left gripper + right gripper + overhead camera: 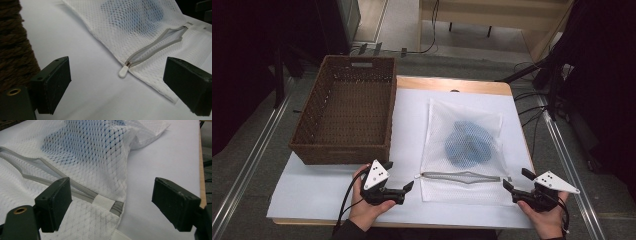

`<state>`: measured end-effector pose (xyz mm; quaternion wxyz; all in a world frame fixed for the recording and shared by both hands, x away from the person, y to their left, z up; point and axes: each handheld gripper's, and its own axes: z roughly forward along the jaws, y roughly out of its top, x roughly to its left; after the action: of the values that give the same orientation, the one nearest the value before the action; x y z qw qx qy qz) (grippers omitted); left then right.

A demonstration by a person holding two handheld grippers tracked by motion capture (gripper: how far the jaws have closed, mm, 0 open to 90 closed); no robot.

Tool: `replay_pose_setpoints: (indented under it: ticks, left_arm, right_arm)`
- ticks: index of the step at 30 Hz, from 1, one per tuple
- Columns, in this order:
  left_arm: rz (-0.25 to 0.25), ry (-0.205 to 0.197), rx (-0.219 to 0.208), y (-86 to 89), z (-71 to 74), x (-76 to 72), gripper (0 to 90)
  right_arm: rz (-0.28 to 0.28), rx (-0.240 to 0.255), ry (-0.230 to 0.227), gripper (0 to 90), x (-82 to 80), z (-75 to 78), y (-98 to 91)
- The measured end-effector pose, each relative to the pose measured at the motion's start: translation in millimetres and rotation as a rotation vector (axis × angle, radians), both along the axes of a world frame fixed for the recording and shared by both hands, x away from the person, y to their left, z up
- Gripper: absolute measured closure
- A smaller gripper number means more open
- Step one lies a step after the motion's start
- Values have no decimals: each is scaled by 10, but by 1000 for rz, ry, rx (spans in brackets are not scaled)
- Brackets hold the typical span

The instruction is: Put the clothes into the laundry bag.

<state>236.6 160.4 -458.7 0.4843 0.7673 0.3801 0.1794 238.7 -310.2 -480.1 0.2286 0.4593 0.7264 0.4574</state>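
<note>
A white mesh laundry bag (464,150) lies flat on the white table top, with a blue garment (469,142) inside it. Its grey zipper (460,177) runs along the near edge and gapes partly. The white zipper pull (123,72) rests on the table at the bag's left corner. My left gripper (399,176) stands open just left of that corner, its jaws wide on either side of the pull (117,77). At the bag's right corner my right gripper (517,179) is open too, over the zipper's end tab (104,202), with nothing pressed between its pads.
A brown woven basket (341,150) stands empty at the table's left, close beside my left gripper (12,50). Bare white table top (317,195) lies in front of it. The table's wooden right edge (202,182) is near my right gripper.
</note>
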Motion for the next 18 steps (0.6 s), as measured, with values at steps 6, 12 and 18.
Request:
replay_pose_setpoints:
  ticks: [6,12,18]
  left_arm:
    - [-22,-12,0,134,25,-42,73]
    - [-22,-20,-10,359,61,-103,73]
    - [-36,-31,-39,575,117,-162,0]
  right_arm:
    - [-4,5,-21,151,-18,39,-12]
    - [8,14,-24,150,-25,65,-13]
    - [-16,9,-24,143,-28,88,22]
